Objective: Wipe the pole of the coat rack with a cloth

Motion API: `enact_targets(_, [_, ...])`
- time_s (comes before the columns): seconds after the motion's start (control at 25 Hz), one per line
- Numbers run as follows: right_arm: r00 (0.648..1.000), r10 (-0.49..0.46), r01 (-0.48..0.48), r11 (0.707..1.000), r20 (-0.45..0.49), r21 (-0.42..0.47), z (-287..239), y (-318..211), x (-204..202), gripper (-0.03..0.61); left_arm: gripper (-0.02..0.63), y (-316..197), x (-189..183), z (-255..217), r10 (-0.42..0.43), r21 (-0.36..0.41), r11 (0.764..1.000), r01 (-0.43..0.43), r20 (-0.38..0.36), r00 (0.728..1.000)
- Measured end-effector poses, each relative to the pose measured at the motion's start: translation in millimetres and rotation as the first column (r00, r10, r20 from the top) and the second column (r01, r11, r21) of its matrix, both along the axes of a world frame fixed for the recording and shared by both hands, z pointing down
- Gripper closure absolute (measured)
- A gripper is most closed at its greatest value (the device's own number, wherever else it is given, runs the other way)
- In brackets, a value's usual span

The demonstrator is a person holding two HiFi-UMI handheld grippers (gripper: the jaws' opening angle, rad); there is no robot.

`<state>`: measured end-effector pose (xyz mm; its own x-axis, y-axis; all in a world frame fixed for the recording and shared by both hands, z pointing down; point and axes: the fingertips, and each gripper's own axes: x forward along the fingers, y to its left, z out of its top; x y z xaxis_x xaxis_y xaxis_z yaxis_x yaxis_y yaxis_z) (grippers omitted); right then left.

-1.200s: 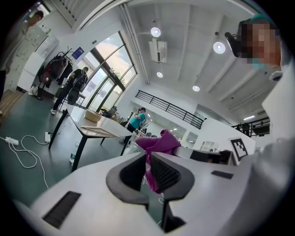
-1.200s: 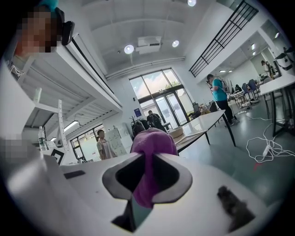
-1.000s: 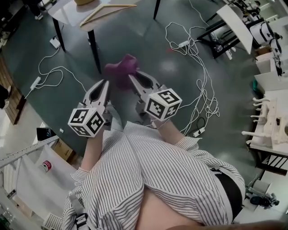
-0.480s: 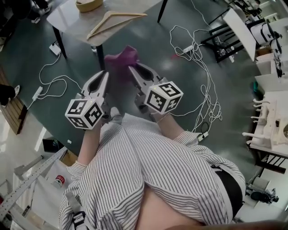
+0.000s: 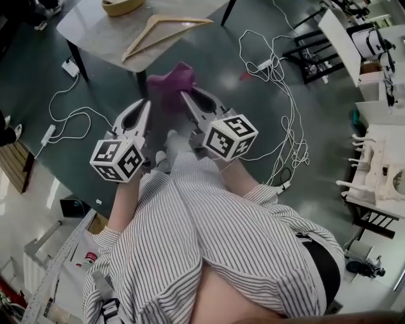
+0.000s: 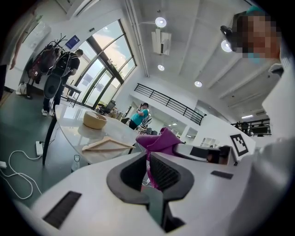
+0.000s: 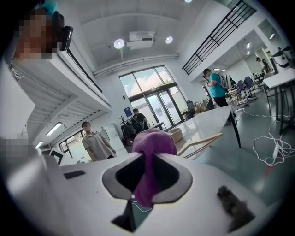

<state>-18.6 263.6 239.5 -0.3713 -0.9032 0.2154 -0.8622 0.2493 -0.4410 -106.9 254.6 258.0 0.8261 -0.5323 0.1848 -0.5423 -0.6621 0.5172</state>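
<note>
My right gripper (image 5: 185,96) is shut on a purple cloth (image 5: 169,81), which bunches above its jaws and hangs down between them in the right gripper view (image 7: 148,152). My left gripper (image 5: 147,104) is beside it on the left, level with it and shut. Its jaws have just been closing a little, and nothing is between them; the cloth (image 6: 159,140) shows just past them. Both point at a grey table (image 5: 95,28). Far beyond the table stands a rack hung with dark bags (image 6: 50,55). Its pole is too small to make out.
On the table lie a wooden hanger (image 5: 164,28) and a tan bowl (image 5: 120,6). White cables (image 5: 278,82) trail over the dark floor on the right, others on the left (image 5: 63,114). White desks (image 5: 380,164) line the right edge. People stand in the distance.
Both grippers have travelled forward together with the cloth. The table with the hanger has come closer, with more of it in view. The right gripper's hold on the cloth is unchanged.
</note>
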Motion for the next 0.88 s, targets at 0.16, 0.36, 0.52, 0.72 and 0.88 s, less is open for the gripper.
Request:
enact_targets(0.16, [1.000,-0.018,0.018,1.000,0.006,-0.005,5.7,-34.2,2.9,0.523,0.584,-29.2,6.0,6.5,-0.005,-0.008,1.000,0.005,0.013,1.000])
enact_targets(0.36, [0.999,-0.046,0.046,0.999,0.009,-0.006,9.6,-90.9,6.6,0.523,0.584,-84.3,10.4,11.0,-0.036,-0.010,0.999,0.036,0.020,0.999])
enact_targets(0.52, [0.998,-0.059,0.059,0.998,0.012,-0.004,11.3,-143.6,29.0,0.523,0.584,-139.2,30.3,10.0,-0.057,0.002,0.998,0.057,0.023,0.998])
enact_targets(0.72, [0.996,-0.087,0.087,0.996,0.016,-0.005,6.8,-214.7,53.9,0.523,0.584,-207.1,52.2,2.8,-0.096,0.010,0.995,0.096,0.029,0.995])
enact_targets(0.88, [0.991,-0.135,0.134,0.991,0.012,0.007,0.7,-264.6,72.3,0.523,0.584,-254.9,72.7,-2.1,-0.136,0.021,0.991,0.136,0.028,0.990])
